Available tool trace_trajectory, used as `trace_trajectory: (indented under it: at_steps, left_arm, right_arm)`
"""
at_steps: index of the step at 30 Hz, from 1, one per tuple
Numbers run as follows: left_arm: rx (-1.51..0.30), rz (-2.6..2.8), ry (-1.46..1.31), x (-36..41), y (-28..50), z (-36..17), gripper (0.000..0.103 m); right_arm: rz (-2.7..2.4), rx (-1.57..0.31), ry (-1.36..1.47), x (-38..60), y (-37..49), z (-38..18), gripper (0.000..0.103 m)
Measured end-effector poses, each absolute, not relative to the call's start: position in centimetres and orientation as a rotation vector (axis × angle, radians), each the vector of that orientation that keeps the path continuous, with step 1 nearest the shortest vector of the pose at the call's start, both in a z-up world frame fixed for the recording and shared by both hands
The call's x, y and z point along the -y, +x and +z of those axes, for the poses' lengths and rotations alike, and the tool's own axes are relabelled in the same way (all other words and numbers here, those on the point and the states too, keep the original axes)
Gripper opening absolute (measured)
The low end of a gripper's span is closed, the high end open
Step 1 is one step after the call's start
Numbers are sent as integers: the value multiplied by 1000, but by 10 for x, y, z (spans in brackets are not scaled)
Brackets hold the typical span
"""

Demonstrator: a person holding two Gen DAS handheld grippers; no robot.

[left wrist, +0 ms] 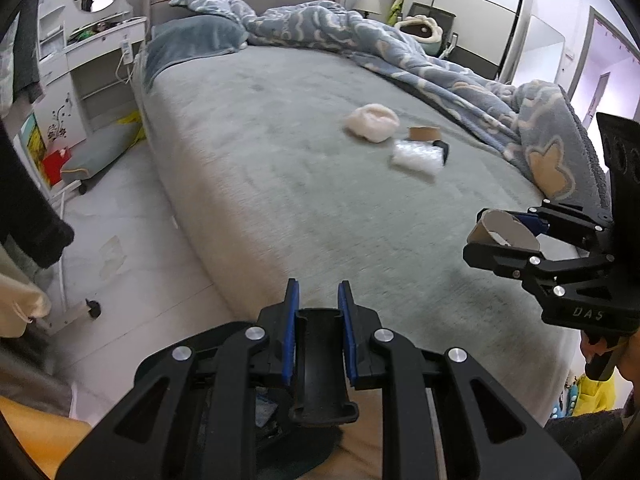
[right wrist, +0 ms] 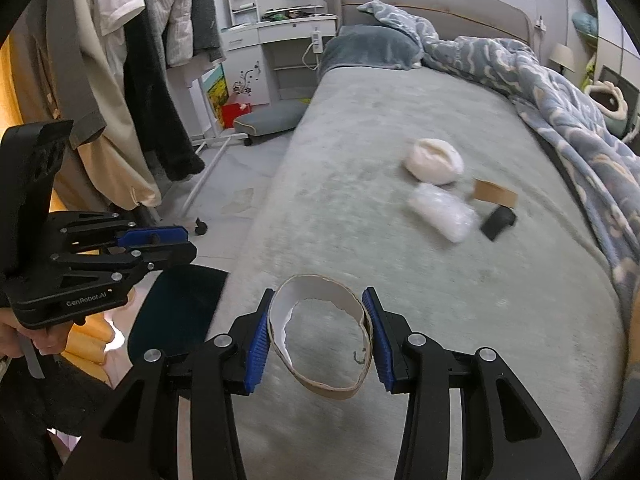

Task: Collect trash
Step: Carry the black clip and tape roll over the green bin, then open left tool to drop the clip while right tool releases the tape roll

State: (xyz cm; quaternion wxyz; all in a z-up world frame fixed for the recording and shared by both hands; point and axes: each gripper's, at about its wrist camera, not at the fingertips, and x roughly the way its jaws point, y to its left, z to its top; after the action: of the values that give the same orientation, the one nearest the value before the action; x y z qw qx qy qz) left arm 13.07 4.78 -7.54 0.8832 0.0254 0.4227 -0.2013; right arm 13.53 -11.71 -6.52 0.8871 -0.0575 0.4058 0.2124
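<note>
Left wrist view, bed (left wrist: 280,184): grey-green cover, fills most of both views; floor beside it on the left.
Quilt (left wrist: 400,52): blue with pale cloud shapes, bunched along the bed's far and right side.
Clothes rack (right wrist: 152,60): coats and shirts hanging left of the bed in the right wrist view.
Left gripper (left wrist: 319,300): low in its own view, over the bed's near edge; blue pads pinching a black curved piece (left wrist: 320,360) that runs back between them.
Right gripper (right wrist: 319,312): pads pressed on either side of a torn cardboard ring (right wrist: 320,340), squeezed to an oval, above the bed cover.
Trash left on the bed: a fluffy cream lump (right wrist: 434,160), a clear plastic wrap (right wrist: 444,212) just beside it, a brown cardboard strip (right wrist: 494,192) and a small black item (right wrist: 498,222), clustered mid-bed, blurred.
</note>
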Motion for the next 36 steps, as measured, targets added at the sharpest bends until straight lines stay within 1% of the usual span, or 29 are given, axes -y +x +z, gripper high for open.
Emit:
trace_trajectory:
  at_steps: [15,34,35,36]
  left_arm:
    - [-981,-345,19,-113,131,-102,21]
    - [-1221,-275,-27,-177,134,-151,21]
    - [-1231,-277,-32,-179,134,-153,22]
    - [-1241,-279,-36,-181,134,-155,26]
  right_arm:
    - [525,-848,-153,45,142,-67,44]
    - [606,-917,-180,-25,154,-89,44]
    - [609,-923,-180,-28,155,-90,44]
    - [612,-929,-179,-30,155,-92,44]
